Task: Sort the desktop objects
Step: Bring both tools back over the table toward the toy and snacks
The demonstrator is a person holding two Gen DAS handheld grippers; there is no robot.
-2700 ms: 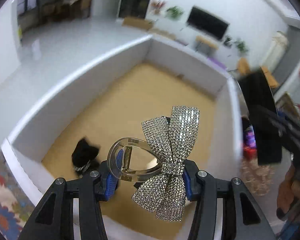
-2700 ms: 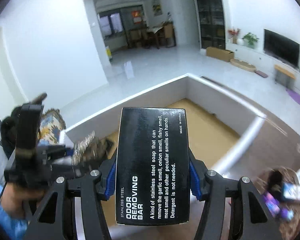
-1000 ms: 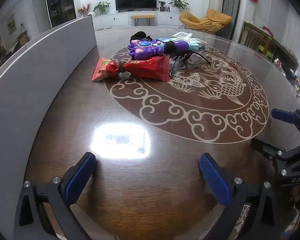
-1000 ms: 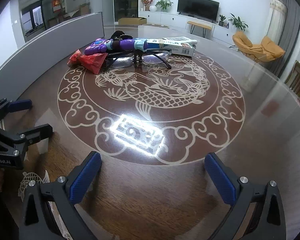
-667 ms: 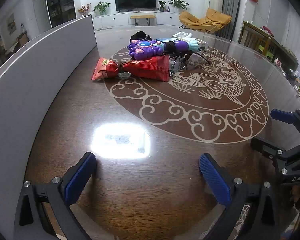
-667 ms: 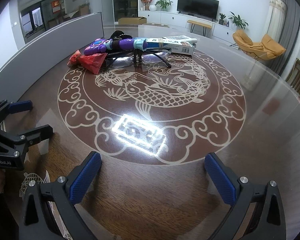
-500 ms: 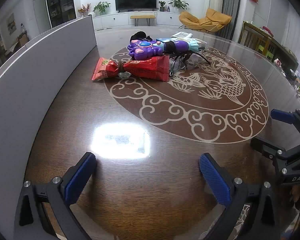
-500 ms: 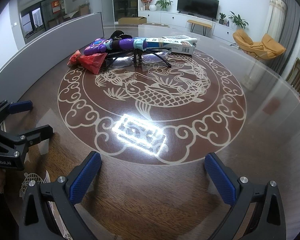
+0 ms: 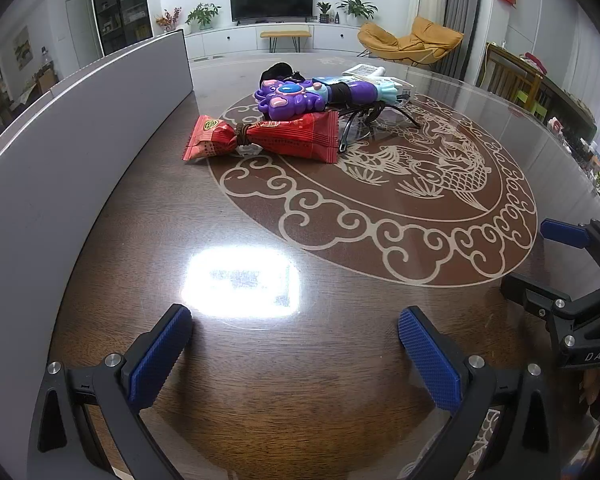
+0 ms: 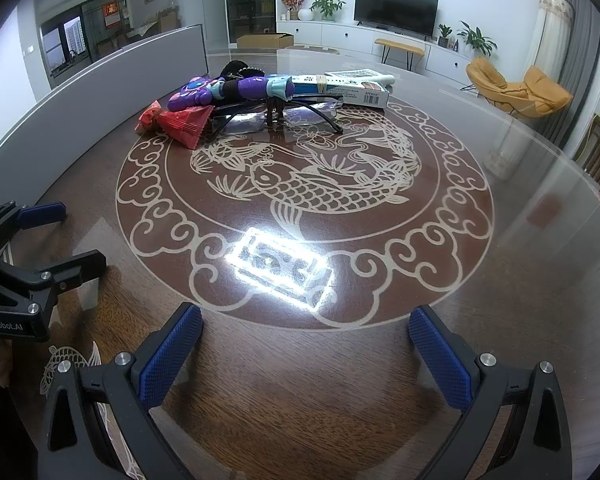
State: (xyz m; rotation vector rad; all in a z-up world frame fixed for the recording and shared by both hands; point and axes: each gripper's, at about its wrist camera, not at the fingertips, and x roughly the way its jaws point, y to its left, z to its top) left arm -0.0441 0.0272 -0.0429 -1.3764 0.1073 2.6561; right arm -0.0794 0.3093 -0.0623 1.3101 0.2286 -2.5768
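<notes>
Left wrist view: the left gripper (image 9: 294, 334) is spread wide and empty, well short of the red snack packet (image 9: 274, 140) and purple toy (image 9: 296, 98).

Right wrist view: the right gripper (image 10: 306, 340) gapes empty too; the glasses (image 10: 276, 114) lie tangled under the toy (a careless grab could drag both).

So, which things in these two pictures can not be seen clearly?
- Black object: both views, mostly hidden behind the purple toy.
- White box: print too small to read.
- Grey bin: inside hidden by its wall.
- Glasses: partly under the toy.
</notes>
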